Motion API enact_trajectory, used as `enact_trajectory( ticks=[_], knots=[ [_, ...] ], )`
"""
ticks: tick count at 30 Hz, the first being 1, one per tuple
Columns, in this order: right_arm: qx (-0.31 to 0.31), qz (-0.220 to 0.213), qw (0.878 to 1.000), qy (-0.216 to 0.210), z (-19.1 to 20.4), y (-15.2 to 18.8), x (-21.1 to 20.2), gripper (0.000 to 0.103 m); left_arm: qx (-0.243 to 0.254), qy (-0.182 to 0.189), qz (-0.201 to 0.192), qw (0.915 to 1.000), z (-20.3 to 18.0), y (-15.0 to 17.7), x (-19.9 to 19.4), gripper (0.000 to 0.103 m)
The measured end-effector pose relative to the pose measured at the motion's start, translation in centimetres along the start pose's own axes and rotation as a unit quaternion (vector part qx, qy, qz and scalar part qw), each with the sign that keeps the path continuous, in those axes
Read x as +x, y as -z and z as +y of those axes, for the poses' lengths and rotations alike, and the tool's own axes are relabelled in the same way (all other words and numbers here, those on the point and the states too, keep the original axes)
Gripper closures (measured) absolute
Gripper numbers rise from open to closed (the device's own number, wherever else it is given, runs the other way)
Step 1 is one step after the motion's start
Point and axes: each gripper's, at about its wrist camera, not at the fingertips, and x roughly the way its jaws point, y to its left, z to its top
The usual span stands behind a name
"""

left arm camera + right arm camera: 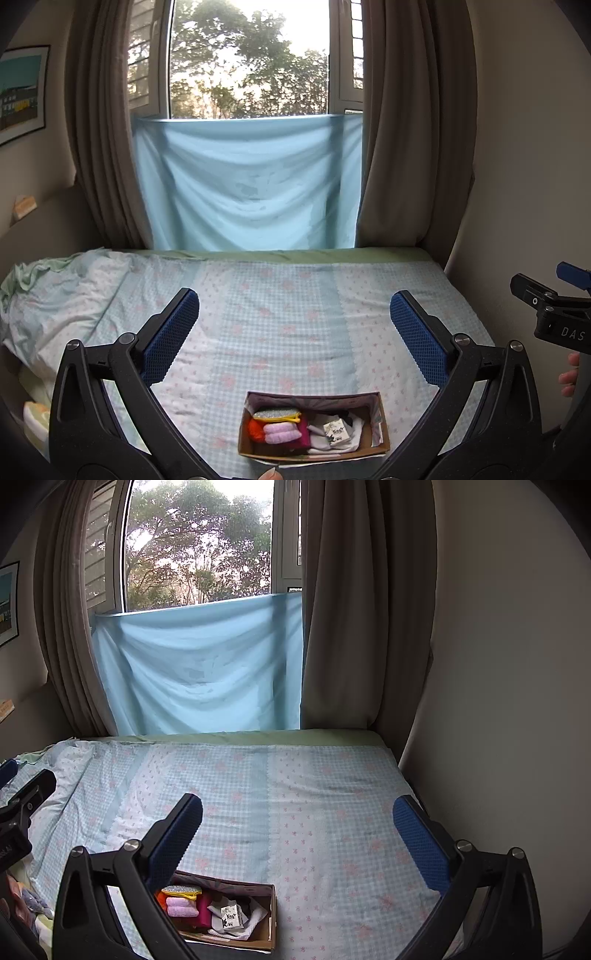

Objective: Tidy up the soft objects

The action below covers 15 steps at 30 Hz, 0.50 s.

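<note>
A cardboard box (382, 424) sits on the bed near its front edge; it also shows in the right wrist view (272, 915). Inside lie soft items: a pink fluffy cloth (282, 432), an orange piece (255, 428), a silver-and-yellow sponge (275, 414), white cloths (332, 441) and a small printed packet (337, 431). My left gripper (294, 312) is open and empty above the bed, beyond the box. My right gripper (297, 812) is open and empty, right of the box. The right gripper's body shows at the left wrist view's right edge (554, 314).
The bed (288, 295) has a blue checked cover, rumpled bedding (55, 295) at the left. A blue sheet (251, 184) hangs under the window between brown curtains (399, 147). A wall (517, 664) bounds the bed's right side. More soft items (29, 901) lie at the lower left.
</note>
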Motion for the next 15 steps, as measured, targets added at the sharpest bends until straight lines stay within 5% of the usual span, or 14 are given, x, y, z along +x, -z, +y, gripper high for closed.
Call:
enact_trajectory(
  ticks=[15],
  knots=[
    [0.000,-0.001,1.000,-0.001,0.5,0.0,-0.3,0.000,0.021,-0.034,-0.054,0.9977,-0.6,-0.3,-2.2,0.000]
  ],
)
